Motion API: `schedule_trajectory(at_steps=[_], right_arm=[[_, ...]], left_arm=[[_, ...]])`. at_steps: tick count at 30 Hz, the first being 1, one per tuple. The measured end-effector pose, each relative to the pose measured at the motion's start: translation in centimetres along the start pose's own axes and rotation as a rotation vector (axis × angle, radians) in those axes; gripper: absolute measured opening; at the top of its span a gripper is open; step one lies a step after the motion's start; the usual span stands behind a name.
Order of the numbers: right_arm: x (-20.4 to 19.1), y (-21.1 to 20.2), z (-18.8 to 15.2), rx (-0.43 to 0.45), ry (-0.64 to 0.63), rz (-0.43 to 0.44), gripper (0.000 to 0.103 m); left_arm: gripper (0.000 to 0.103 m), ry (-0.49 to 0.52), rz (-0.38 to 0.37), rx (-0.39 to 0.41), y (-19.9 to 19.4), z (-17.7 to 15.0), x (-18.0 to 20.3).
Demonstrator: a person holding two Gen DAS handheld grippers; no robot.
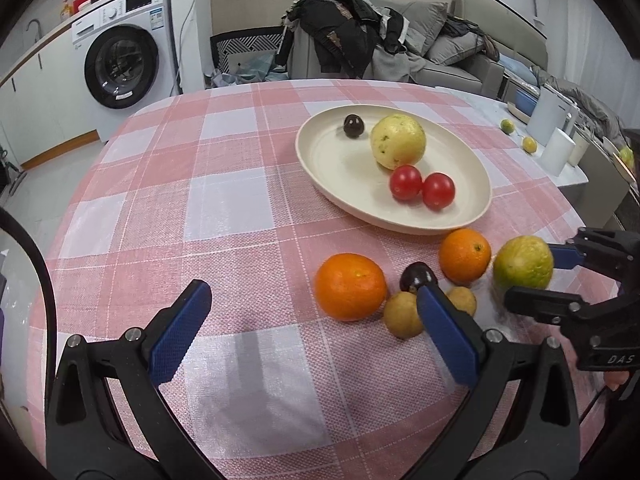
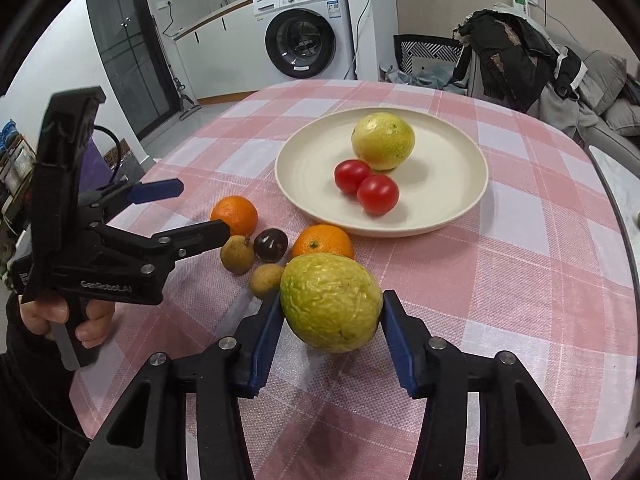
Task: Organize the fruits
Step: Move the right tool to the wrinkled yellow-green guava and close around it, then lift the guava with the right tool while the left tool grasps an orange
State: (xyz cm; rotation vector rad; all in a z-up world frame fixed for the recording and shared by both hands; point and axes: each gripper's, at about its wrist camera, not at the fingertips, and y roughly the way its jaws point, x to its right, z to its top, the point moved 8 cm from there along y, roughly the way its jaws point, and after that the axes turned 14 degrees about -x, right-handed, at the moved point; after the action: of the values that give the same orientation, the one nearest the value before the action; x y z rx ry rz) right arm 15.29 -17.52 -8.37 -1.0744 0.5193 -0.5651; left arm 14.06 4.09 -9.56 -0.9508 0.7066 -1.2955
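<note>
While my right tool (image 2: 331, 312) is clamped on the green-yellow fruit (image 2: 330, 302), its blue pads pressing both sides, I cannot tell whether the fruit's underside touches the checked cloth (image 2: 520, 264) on the desk; the fruit hides that spot in the right wrist view. From the left wrist camera the same fruit (image 1: 523, 262) sits between the right tool's fingers at the picture's right edge, just beside an orange (image 1: 465, 256).

My left tool (image 1: 312, 322) has its fingers wide apart with nothing between them, hovering over bare cloth. Its right finger covers part of one small brown fruit (image 1: 402, 316) and cuts across the dark plum (image 1: 418, 277); a second small brown fruit (image 1: 464, 300) peeks out behind it. The larger orange (image 1: 351, 286) lies just left of these.

On the cream plate (image 1: 340, 160) I see a pale yellow fruit (image 1: 397, 141), two red tomatoes (image 1: 422, 188) touching each other, and a dark round fruit (image 1: 353, 125) near the far rim. In the right wrist view that dark fruit is hidden, behind the yellow fruit as far as I can judge. A hand (image 2: 64, 316) grips the left tool's handle, mostly cut off by the lens edge.
</note>
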Motion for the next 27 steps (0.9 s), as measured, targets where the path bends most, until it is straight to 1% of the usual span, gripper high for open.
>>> schedule_trajectory(at_steps=[5, 9, 11, 12, 14, 15, 16, 17, 18, 20, 21, 22, 23, 27], right_arm=[[0.2, -0.3, 0.1, 0.01, 0.011, -0.006, 0.051], [0.2, -0.5, 0.0, 0.013, 0.014, -0.009, 0.051], [0.2, -0.6, 0.0, 0.015, 0.016, -0.011, 0.051], [0.2, -0.5, 0.1, 0.015, 0.017, -0.011, 0.051], [0.3, -0.5, 0.1, 0.015, 0.019, -0.013, 0.051], [0.3, -0.5, 0.1, 0.016, 0.02, -0.013, 0.051], [0.3, -0.5, 0.1, 0.016, 0.021, -0.012, 0.051], [0.3, -0.6, 0.1, 0.016, 0.021, -0.012, 0.051], [0.4, -0.5, 0.1, 0.016, 0.021, -0.012, 0.051], [0.4, -0.6, 0.1, 0.018, 0.019, -0.012, 0.051], [0.4, -0.6, 0.2, 0.02, 0.02, -0.011, 0.051], [0.5, -0.6, 0.2, 0.02, 0.02, -0.011, 0.051], [0.5, -0.6, 0.2, 0.021, 0.02, -0.011, 0.051], [0.6, -0.6, 0.3, 0.024, 0.024, -0.011, 0.051]], left_arm=[[0.102, -0.039, -0.039, -0.017, 0.8, 0.3, -0.8], [0.095, -0.041, -0.06, -0.028, 1.4, 0.5, -0.7], [0.087, -0.047, -0.085, -0.032, 1.6, 0.6, -0.5], [0.085, -0.051, -0.097, -0.035, 1.7, 0.7, -0.5], [0.076, -0.055, -0.11, -0.047, 1.9, 0.8, -0.5], [0.075, -0.055, -0.119, -0.046, 1.9, 0.7, -0.4], [0.071, -0.053, -0.132, -0.047, 1.9, 0.7, -0.3], [0.066, -0.05, -0.147, -0.048, 1.9, 0.7, -0.2], [0.063, -0.047, -0.158, -0.049, 1.8, 0.7, -0.1], [0.05, -0.043, -0.187, -0.054, 1.8, 0.7, 0.2], [0.047, -0.041, -0.206, -0.057, 1.7, 0.7, 0.3], [0.04, -0.038, -0.227, -0.06, 1.6, 0.6, 0.5], [0.037, -0.036, -0.24, -0.061, 1.6, 0.6, 0.6], [0.036, -0.034, -0.241, -0.062, 1.5, 0.6, 0.8]])
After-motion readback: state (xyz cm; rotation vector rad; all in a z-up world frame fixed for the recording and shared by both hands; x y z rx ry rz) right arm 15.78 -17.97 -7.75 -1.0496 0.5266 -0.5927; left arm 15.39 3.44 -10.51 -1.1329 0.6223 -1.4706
